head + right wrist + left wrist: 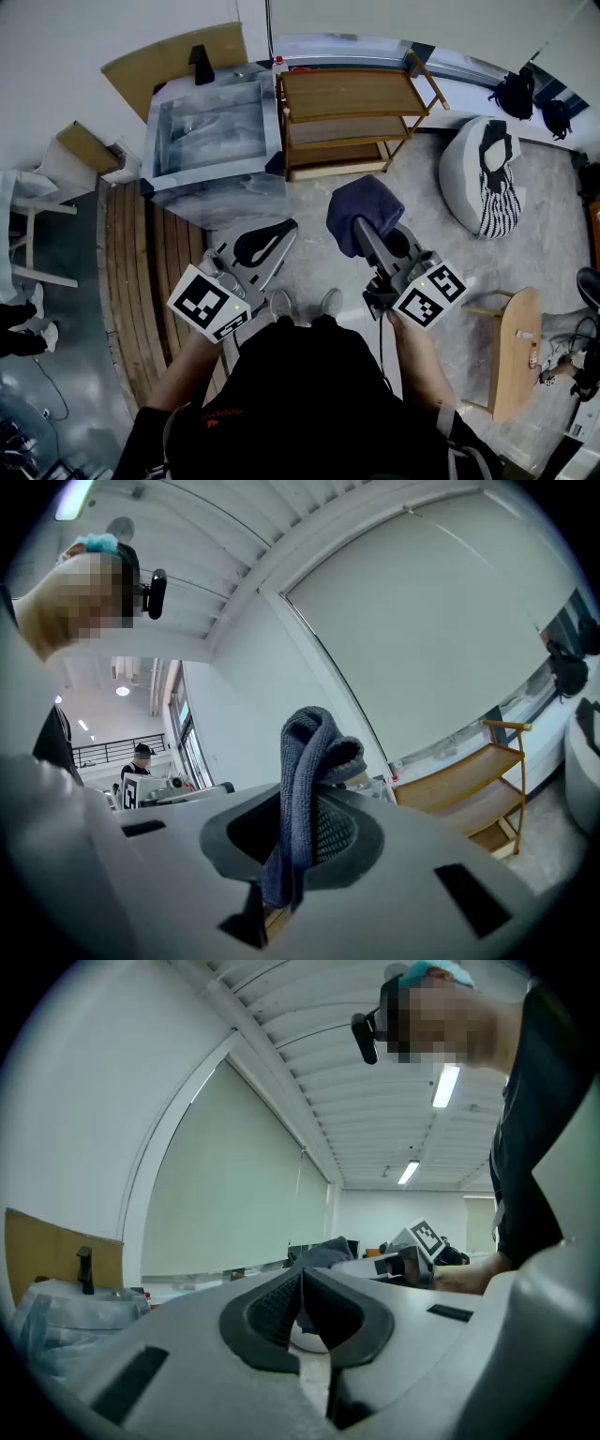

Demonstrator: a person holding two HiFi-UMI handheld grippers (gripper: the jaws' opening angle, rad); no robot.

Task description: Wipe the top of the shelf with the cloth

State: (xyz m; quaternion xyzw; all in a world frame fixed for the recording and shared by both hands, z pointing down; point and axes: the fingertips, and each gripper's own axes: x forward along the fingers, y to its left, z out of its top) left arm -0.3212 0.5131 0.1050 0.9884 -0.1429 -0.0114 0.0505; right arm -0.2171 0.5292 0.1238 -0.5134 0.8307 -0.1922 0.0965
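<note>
1. A plastic-wrapped box (211,141) stood on the floor straight ahead of the left gripper's tips and well apart from them. In the left gripper view it showed low and to the left of the jaws (56,1321).
2. The wooden shelf (347,117), with 3 tiers, stood ahead of the right gripper, just right of the box. Its top was bare, and neither gripper touched it. In the right gripper view it lay to the right of the jaws (478,780).
3. A white beanbag (469,169) with a striped black-and-white piece draped on it sat to the right of the right gripper, well apart from it.
4. A small wooden side table (514,347) stood to the right of the right gripper, on the person's side of its tips.
5. The left gripper (279,232) (302,1283) was held low, to the left of the other one. Its 2 jaws were pressed together at the tips with nothing between them.
6. The right gripper (361,227) (300,846) pointed toward the shelf, its jaws clamped narrowly on the cloth.
7. The dark blue cloth (361,208) (305,789) was pinched between the right gripper's pads. A folded bunch of it stood out past the tips and a short end hung down on the near side. It was held in the air, well short of the shelf's top.
</note>
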